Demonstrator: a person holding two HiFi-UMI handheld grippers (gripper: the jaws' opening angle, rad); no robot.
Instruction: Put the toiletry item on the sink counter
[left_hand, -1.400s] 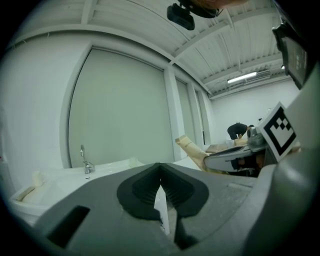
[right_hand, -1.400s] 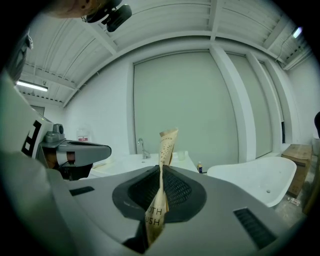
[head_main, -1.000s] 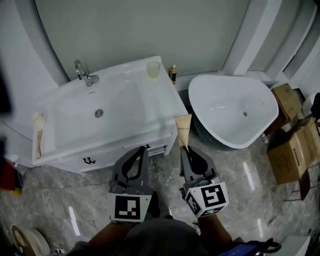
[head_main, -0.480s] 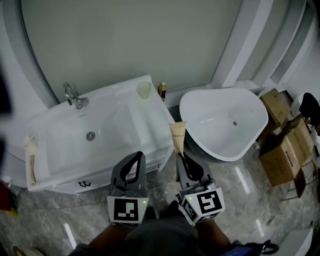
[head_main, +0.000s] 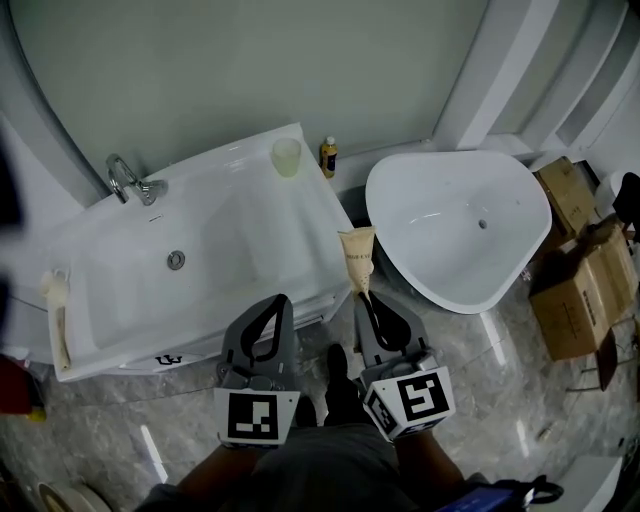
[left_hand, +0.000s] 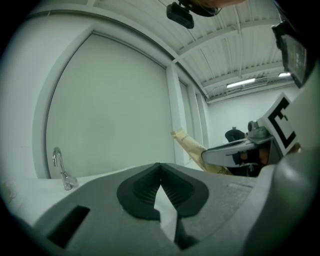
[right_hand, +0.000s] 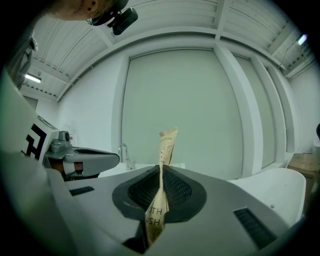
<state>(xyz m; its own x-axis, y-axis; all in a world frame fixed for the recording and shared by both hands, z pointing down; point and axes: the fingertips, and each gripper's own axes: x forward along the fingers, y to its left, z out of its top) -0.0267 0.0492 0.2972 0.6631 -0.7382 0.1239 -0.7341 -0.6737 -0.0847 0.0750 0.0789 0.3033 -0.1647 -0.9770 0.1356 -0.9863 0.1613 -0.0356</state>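
Observation:
My right gripper (head_main: 366, 300) is shut on the lower end of a beige toiletry tube (head_main: 358, 256), which stands upright from the jaws. In the right gripper view the tube (right_hand: 166, 144) rises out of the closed pads of that gripper (right_hand: 161, 172). The tube hangs in the air just off the right front corner of the white sink counter (head_main: 305, 225). My left gripper (head_main: 277, 303) is shut with nothing in it, its tip at the counter's front edge. In the left gripper view the tube (left_hand: 190, 145) shows to the right of the left gripper (left_hand: 160, 167).
On the counter are a chrome faucet (head_main: 124, 179) at the back left, a pale cup (head_main: 286, 156) at the back right and a long pale item (head_main: 55, 310) on the left rim. A small yellow bottle (head_main: 328, 155), a white tub (head_main: 460, 220) and cardboard boxes (head_main: 585, 290) lie to the right.
The head view has shifted, so the sink sits a little differently in the picture. Both grippers keep their pose and the tube stays in the right one.

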